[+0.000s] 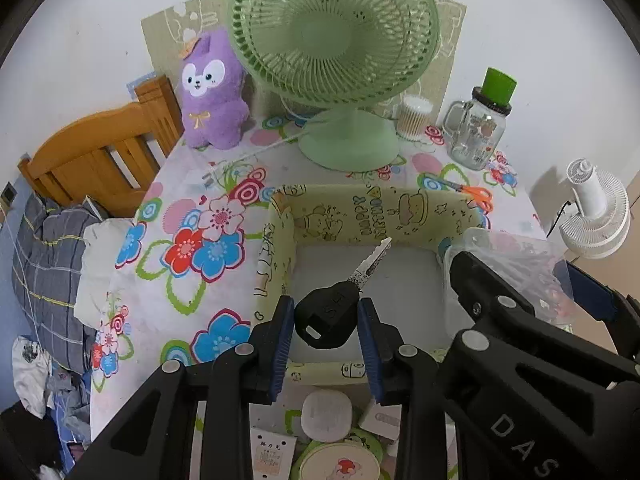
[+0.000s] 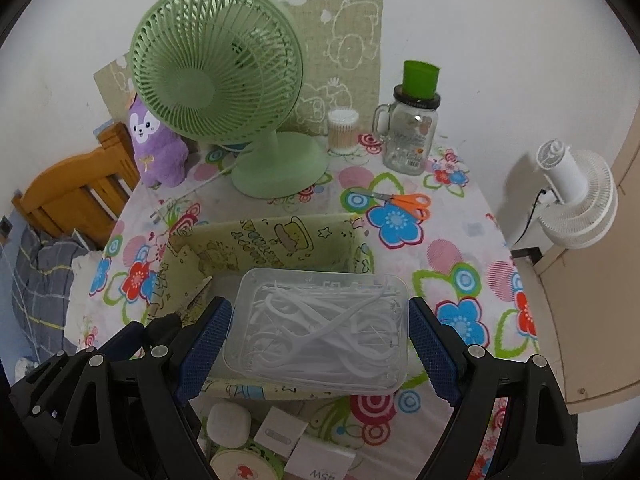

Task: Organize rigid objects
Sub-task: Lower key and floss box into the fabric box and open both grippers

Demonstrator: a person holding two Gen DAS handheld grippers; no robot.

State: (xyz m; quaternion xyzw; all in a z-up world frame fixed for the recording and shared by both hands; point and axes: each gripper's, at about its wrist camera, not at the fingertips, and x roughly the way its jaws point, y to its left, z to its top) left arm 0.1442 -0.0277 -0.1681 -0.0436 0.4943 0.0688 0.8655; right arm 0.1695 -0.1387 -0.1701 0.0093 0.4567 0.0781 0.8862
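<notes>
While both tools hang over the flowered desk [image 1: 192, 216], each has something between its blue pads; the left tool [image 1: 326, 330], at the lower centre of the left wrist view, is nearly closed and clamps the black head of a key [image 1: 326, 320], whose silver blade points up and away toward the middle of the frame, over the pale floor of the storage box [image 1: 280, 240]; the box, yellow-green with cartoon drawings, sits in the centre of the frame, behind and beneath the pads.

In the right wrist view the right tool [image 2: 320, 344] stands wide at the lower centre, its pads against the two short ends of a clear plastic case [image 2: 320, 328] full of white floss picks; the case lies across the gap between the pads, over the near right part of the same box [image 2: 260, 240].

Behind the box, toward the top of the frame, stand a green fan [image 2: 224, 92], a purple plush toy [image 2: 158, 148], a tub of cotton swabs [image 2: 343, 128] and a glass jar [image 2: 410, 136] with a green cup on its lid; orange-handled scissors [image 2: 408, 202] lie right of the box; at the bottom edge lie small white boxes [image 2: 280, 432] and a round tin [image 2: 240, 464]; a white fan [image 2: 576, 200] stands off the desk at the right.
</notes>
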